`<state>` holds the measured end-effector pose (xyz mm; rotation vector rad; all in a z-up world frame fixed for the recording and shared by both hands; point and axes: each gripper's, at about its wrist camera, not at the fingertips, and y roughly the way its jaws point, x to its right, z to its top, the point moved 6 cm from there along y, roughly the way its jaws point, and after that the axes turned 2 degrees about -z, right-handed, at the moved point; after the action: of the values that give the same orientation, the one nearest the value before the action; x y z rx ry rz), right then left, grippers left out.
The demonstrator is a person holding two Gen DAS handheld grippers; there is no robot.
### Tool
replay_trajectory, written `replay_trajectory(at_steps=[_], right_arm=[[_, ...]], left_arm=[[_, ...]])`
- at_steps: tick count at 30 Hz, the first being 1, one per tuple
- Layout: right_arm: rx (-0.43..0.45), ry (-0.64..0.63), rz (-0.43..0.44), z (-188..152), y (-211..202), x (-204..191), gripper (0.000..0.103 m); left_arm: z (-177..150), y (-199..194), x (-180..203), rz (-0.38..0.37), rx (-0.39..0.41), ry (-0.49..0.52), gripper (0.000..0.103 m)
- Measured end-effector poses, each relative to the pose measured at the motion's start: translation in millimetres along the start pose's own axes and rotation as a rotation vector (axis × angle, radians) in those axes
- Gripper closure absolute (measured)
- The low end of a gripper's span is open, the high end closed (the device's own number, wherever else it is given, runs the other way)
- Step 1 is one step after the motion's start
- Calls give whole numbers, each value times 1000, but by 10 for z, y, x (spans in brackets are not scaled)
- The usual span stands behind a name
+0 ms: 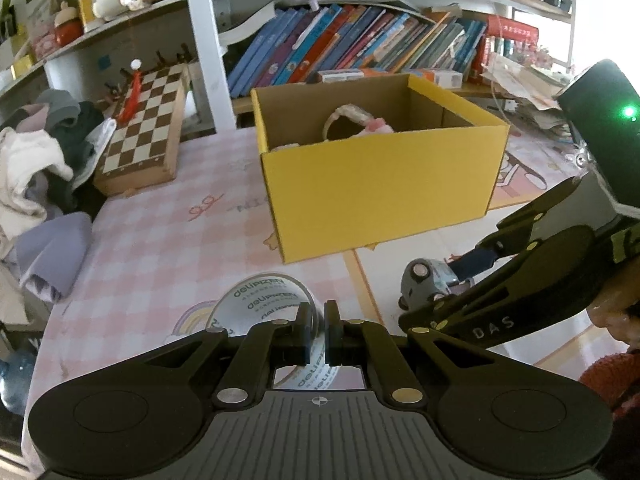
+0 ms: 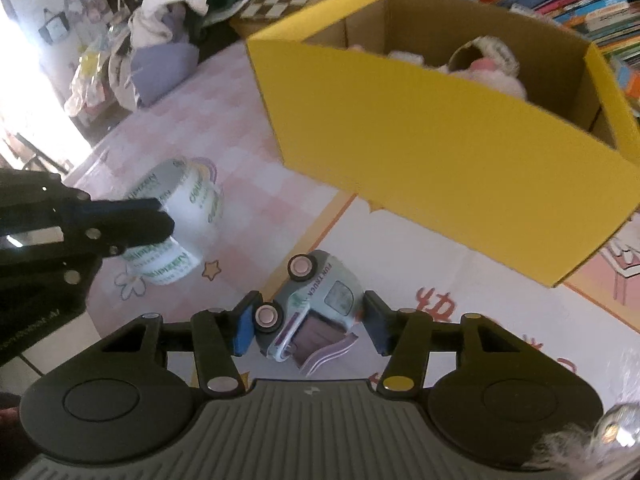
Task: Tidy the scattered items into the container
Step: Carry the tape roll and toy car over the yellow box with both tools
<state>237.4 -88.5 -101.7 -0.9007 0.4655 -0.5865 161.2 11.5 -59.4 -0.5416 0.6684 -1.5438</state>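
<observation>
Right up close, the left gripper [image 1: 320, 330] has its jaws pinched tight on the wall of the clear tape roll [image 1: 272, 304], whose lower part is hidden behind the black fingers; in the right wrist view the roll [image 2: 180, 220] looks smeared and its print is hard to read. Beside it the right gripper [image 2: 310, 330] sits partly open around the toy truck [image 2: 308, 308], which lies tipped on its side on the pink checked mat [image 1: 168, 216]. The blue pad [image 2: 242, 330] is at the pink wheel, while the far pad shows a sliver of gap, so I can't tell whether it has a grip. Further back stands the yellow box [image 1: 380, 188], its floor mostly cut off by the near wall, with a plush headband [image 1: 352, 120] poking up inside. Beyond that, a chessboard [image 1: 140, 128] and a row of books [image 1: 360, 40].
</observation>
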Motion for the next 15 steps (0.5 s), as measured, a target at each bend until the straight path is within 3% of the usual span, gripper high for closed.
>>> replay_trajectory(at_steps=[15], right_arm=[[118, 72, -34, 158, -540, 252, 51]], left_arm=[[433, -190, 156, -63, 137, 84, 98]])
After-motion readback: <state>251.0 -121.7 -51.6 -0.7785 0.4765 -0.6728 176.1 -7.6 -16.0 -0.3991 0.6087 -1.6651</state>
